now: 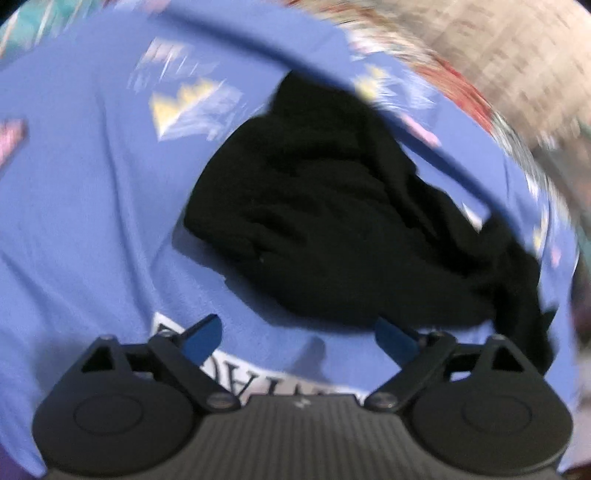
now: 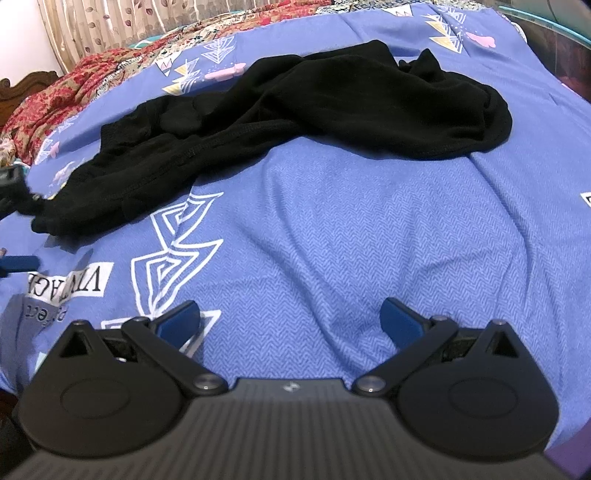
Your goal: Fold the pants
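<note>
On the blue printed bedsheet [image 2: 332,229] lie the black pants [image 2: 295,110], crumpled and unfolded, stretched in a loose band across the bed. Right wrist view: pants lie well ahead of the right gripper [image 2: 291,325], apart from it, with a bare stretch of sheet between. Jaws spread wide; nothing between them but sheet. Left wrist view: pants [image 1: 332,221] bunched in a dark heap just ahead of the left gripper [image 1: 299,339]; the near edge of the fabric comes close to the right-hand blue pad, contact not resolvable. Jaws spread, no cloth pinched between them.

Hard to read: left view is heavily smeared, so folds, seams and the waistband cannot be made out; the pants read as one black mass, partly cut by a raised ridge of sheet. Far right end of the garment trails toward the frame edge.

View differences: right view is sharp and shows a stitched seam along one leg, a red floral blanket [image 2: 48,107] at the far left, a patterned curtain [image 2: 122,26] behind, and a white "VINTAGE" label print [image 2: 70,282]. A dark object at its left edge may be the other gripper; not certain.
</note>
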`<state>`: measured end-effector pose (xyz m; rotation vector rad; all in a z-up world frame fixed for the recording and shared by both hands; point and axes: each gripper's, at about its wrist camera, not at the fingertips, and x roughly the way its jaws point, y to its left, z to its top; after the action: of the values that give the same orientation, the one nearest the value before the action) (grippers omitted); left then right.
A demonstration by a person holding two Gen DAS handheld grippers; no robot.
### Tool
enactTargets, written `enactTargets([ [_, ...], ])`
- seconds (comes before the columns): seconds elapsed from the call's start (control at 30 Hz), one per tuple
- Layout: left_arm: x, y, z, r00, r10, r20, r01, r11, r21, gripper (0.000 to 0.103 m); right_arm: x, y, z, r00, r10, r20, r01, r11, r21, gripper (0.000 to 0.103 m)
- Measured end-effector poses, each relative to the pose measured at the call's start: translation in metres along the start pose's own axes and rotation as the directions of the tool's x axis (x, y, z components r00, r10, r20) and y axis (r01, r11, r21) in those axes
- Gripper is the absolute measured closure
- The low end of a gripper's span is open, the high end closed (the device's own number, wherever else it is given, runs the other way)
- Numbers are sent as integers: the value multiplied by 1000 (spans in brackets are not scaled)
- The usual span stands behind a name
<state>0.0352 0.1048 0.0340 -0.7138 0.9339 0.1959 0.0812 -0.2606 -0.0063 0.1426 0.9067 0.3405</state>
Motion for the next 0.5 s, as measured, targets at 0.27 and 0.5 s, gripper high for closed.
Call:
enactTargets([
  [0.27,66,16,28,987,-122,-101,90,957,-276,93,-15,-26,23,998,30,52,-33,997,63,64],
  [0.5,3,31,21,998,-57,7,58,984,-171,95,-27,-86,61,985,-58,165,13,965,262,62],
])
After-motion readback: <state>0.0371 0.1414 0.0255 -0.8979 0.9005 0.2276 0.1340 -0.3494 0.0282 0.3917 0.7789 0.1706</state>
